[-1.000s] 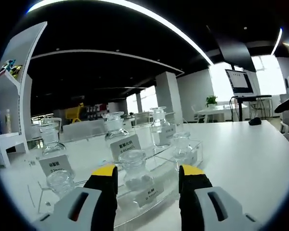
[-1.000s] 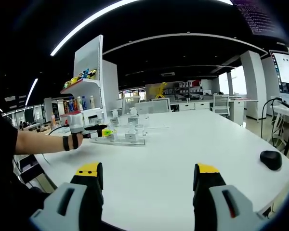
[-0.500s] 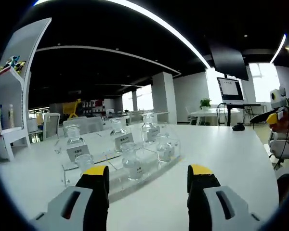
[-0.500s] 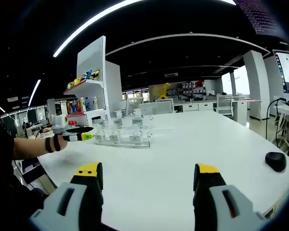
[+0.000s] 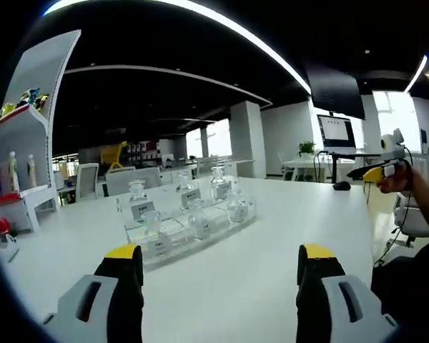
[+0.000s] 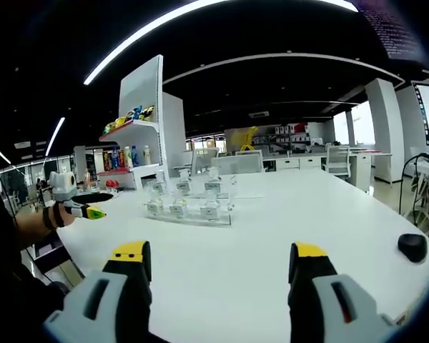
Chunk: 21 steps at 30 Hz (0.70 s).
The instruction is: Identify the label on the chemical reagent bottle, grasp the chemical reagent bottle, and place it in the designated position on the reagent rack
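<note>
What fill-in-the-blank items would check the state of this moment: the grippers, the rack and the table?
1. Both the left gripper and the right gripper have jaws that stand ____.
2. The clear reagent rack holds ____ glass bottles with labels.
3. In the right gripper view, the dark computer mouse lies on the white ____.
4. Neither gripper holds a ____.

Missing words: open; six; table; bottle
</note>
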Available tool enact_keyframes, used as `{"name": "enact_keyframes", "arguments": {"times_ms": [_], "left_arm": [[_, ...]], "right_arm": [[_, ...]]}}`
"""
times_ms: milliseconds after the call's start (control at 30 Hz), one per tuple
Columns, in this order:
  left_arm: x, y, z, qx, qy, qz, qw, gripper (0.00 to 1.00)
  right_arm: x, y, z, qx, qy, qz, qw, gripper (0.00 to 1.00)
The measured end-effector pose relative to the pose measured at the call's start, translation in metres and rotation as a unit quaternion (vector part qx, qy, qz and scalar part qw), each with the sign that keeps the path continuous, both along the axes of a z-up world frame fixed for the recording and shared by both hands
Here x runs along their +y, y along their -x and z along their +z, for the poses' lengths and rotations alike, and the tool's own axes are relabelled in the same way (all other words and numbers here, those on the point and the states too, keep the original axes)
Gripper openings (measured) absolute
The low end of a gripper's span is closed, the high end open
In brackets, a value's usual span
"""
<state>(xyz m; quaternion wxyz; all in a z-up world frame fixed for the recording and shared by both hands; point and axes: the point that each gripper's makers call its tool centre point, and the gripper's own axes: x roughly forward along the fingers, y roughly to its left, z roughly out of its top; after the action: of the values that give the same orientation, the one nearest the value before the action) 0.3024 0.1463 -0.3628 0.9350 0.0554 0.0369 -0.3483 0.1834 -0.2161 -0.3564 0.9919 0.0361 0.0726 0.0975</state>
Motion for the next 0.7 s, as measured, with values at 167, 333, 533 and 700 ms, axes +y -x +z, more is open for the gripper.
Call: {"name": "enact_keyframes", "arguments": {"times_ms": [167,333,533,700], "left_arm": [[0.025,0.018,0.004,-0.012,-0.009,0.021,0.9997,0.95],[0.044,0.041,0.012,0.032,0.058,0.033,0.9973,0.95],[0.076,0.045,0.013,0.030,0.029,0.078,0.9961,0.95],[0.082,0.051,0.011,0.042,0.021,0.089,0.9949,0.95]], "right_arm": [[0.000,0.001,0.004,-0.003,0.001,-0.001,1.0000,0.77],[0.002,0.001,0.011,-0.009,0.000,0.003,1.0000,0.78],[0.001,0.006,0.017,-0.013,0.004,0.005,0.9999,0.80],[-0.005,0.010,0.018,-0.015,0.000,-0.001,0.9999,0.83]]}}
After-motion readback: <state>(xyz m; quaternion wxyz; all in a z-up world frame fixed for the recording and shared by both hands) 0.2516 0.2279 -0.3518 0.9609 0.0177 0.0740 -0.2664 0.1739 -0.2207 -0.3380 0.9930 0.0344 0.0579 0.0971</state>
